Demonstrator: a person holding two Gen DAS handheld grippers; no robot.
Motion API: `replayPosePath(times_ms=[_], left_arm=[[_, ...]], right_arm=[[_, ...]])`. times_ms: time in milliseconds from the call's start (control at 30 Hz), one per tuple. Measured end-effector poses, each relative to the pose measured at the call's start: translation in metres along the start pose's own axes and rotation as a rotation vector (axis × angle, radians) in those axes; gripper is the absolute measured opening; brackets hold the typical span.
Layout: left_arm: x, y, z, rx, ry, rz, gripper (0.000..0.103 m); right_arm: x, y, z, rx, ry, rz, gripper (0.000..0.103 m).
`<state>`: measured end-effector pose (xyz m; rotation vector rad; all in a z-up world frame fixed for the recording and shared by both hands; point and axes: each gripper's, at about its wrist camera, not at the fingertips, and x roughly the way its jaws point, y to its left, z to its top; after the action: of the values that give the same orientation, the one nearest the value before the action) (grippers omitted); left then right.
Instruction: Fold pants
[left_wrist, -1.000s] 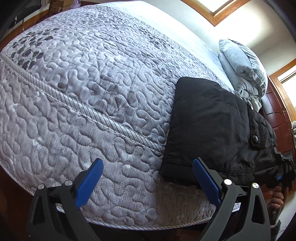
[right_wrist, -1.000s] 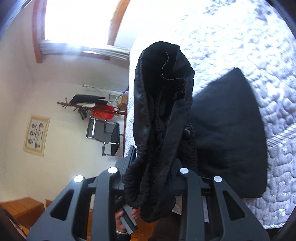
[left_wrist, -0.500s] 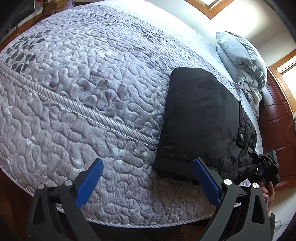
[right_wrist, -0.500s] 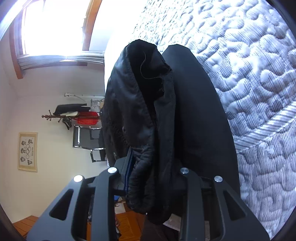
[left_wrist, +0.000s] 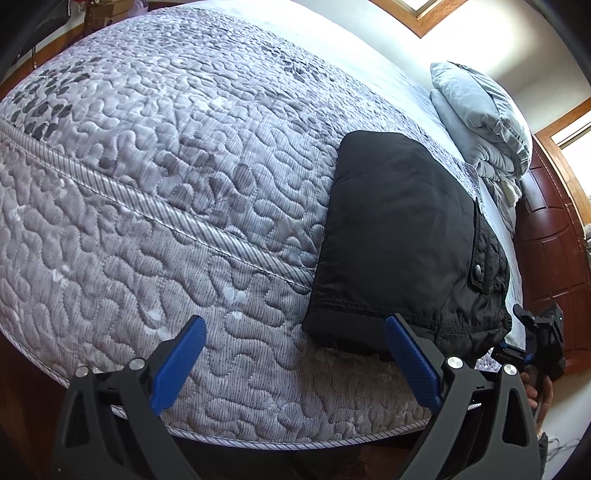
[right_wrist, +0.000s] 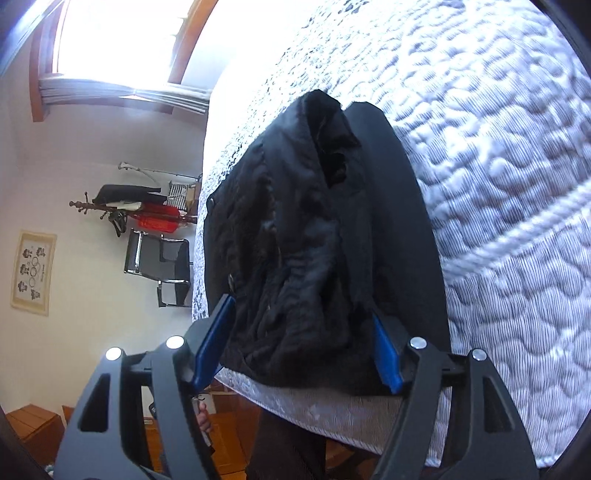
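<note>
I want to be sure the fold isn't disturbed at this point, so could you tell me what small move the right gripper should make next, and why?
Probably draw the right gripper straight back, clear of the black pants. Its jaws have just been opening, and the bunched waistband lies between them on the quilted bed, its blue pads no longer pressing. The left gripper is open and empty.

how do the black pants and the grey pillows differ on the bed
The black pants lie folded flat at the near edge of the bed; the grey pillows sit stacked and puffy at its far end. The pants are dark and show a snap button; the pillows are pale and plain. Both rest on the quilted cover.
</note>
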<state>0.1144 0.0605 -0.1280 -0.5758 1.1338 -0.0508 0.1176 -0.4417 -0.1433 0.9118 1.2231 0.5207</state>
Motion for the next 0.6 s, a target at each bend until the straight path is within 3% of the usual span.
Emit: replayPosePath(times_ms=[100,200,267,467,600], left_arm=[[0.000,-0.002,-0.002,0.004,0.007,-0.001,0.098],[0.001,-0.005,-0.003,0.009,0.012,-0.004,0.098],[0.000,-0.008,-0.004,0.017,0.012,-0.004,0.098],[-0.003,-0.012,-0.005,0.027,0.010,-0.006,0.098],[-0.002,-0.013,-0.005,0.030,0.014,-0.005,0.098]], right_arm=[[0.001,-0.007,-0.008,0.013,-0.004,0.004,0.063],[0.001,-0.013,-0.012,0.020,-0.015,-0.015,0.040],[-0.001,-0.018,-0.014,0.019,-0.020,-0.003,0.034],[-0.014,-0.012,-0.014,-0.022,-0.049,0.022,0.032],[-0.007,-0.029,-0.015,0.014,-0.027,-0.017,0.032]])
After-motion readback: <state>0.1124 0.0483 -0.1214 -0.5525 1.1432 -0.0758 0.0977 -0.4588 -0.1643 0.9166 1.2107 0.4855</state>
